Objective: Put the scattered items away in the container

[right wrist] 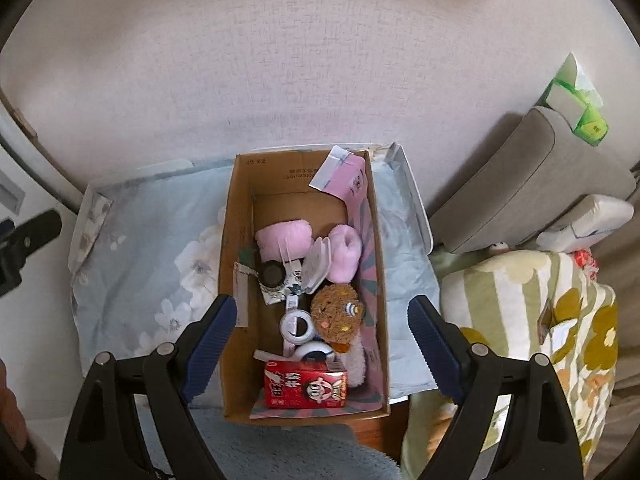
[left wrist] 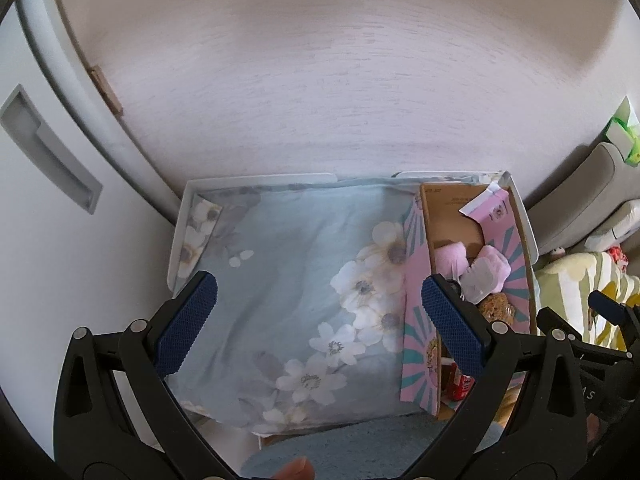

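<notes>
A cardboard box (right wrist: 236, 236) with pink and teal outer sides (left wrist: 416, 264) stands on a floral blue cloth (left wrist: 288, 264). Inside lie pink fluffy slippers (right wrist: 346, 252), a brown plush cookie (right wrist: 336, 316), a red milk carton (right wrist: 304, 388), tape rolls (right wrist: 296, 326), a clear plastic case (right wrist: 318, 258) and a dark jar (right wrist: 272, 274). My right gripper (right wrist: 322, 344) is open and empty, above the box's near end. My left gripper (left wrist: 318, 328) is open and empty over the cloth, left of the box.
The cloth covers a white tray (left wrist: 260, 180) against a pale wall (left wrist: 320, 60). A white cabinet door with a recessed handle (left wrist: 48, 148) is at left. A grey cushion (right wrist: 532, 176), a green tissue pack (right wrist: 580, 108) and a flowered blanket (right wrist: 540, 320) are at right.
</notes>
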`<state>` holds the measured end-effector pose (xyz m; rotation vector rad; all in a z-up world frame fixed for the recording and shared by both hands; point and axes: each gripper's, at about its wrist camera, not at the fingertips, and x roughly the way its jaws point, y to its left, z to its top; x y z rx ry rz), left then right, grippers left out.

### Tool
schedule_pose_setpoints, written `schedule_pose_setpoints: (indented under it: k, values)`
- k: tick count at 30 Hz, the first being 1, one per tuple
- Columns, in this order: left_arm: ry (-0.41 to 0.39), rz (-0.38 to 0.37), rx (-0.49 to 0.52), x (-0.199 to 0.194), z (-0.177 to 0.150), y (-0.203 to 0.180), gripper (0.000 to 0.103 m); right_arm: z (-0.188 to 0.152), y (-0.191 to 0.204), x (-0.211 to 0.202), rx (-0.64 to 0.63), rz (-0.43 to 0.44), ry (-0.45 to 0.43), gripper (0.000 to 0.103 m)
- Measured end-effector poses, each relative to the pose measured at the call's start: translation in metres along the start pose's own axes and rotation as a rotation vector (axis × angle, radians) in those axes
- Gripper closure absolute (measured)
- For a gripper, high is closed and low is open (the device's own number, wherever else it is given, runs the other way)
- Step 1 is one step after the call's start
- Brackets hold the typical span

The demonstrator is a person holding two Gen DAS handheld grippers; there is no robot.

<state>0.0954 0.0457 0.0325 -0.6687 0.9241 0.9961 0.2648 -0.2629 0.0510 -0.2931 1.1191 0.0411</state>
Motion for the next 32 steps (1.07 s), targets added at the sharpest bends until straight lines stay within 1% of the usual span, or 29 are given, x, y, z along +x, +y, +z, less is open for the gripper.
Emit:
schedule_pose_setpoints:
  k: [9,17,29,32]
  values:
    - [0.009,0.001,-0.01,0.003,0.0,0.003,0.001,0.004,0.011,0.006,-0.007,0.016,0.014,0.017]
    - [0.013,-0.009,-0.014,0.005,0.0,0.006,0.001,0.005,0.015,0.004,-0.015,0.008,0.009,0.017]
    - [0.015,-0.013,-0.013,0.006,0.0,0.005,0.001,0.004,0.013,0.003,-0.019,0.007,0.015,0.017]
    - [0.016,-0.004,-0.007,0.007,0.001,0.004,0.001,0.005,0.013,0.004,-0.024,0.009,0.015,0.017]
